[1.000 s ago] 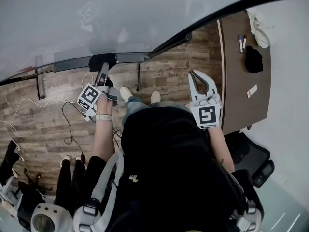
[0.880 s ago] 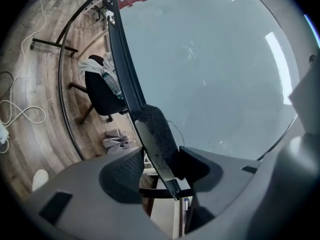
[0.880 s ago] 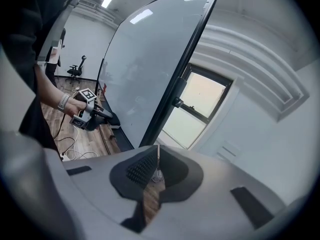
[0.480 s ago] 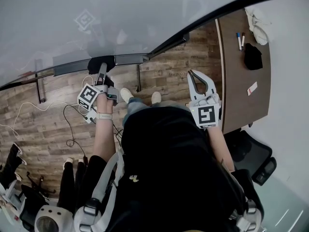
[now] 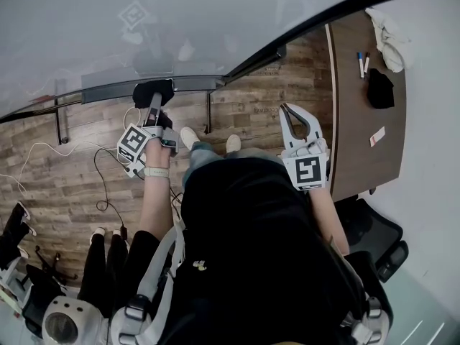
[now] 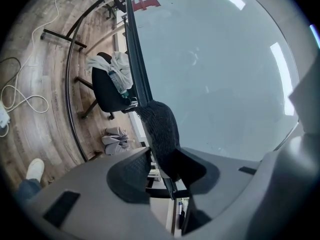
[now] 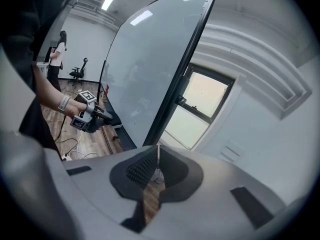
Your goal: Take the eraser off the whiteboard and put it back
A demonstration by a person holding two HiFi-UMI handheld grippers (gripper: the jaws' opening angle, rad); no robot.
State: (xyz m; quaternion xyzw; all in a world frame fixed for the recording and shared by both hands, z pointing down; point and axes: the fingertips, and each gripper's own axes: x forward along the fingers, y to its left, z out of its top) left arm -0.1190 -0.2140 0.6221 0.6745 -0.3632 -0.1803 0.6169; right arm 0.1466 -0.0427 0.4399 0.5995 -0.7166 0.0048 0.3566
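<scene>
Left gripper (image 6: 161, 156) is at the bottom edge of the whiteboard (image 5: 180, 20). The eraser (image 6: 159, 124) sits between its jaws. Jaws have just been closing, and both pads look to be pressing on it (the far one clearly, the near one at its tip). The eraser is dark with a knit-looking face. It rests on the tray (image 5: 108, 92) along the board's lower rail, flat side against the board. In the head view it shows as a black lump right at the gripper's tip.

Right gripper (image 7: 157, 160) is held out low in front of the person, well apart from the board. Its jaws are together with nothing between them (pads meet at the tip). It points down toward the wood floor (image 5: 244, 113), next to the table (image 5: 352, 142).

On the table, at its far end, are two markers (image 5: 362, 63), a black object (image 5: 379, 88) (can't tell what), a white cloth (image 5: 388, 31) and a small white card (image 5: 376, 135).

A white cable (image 5: 43, 153) loops on the floor left of the left arm. The left gripper view shows a black chair (image 6: 107, 91) with light cloth draped on it, beyond the board's frame. A second person (image 7: 56, 54) stands far back in the right gripper view.
</scene>
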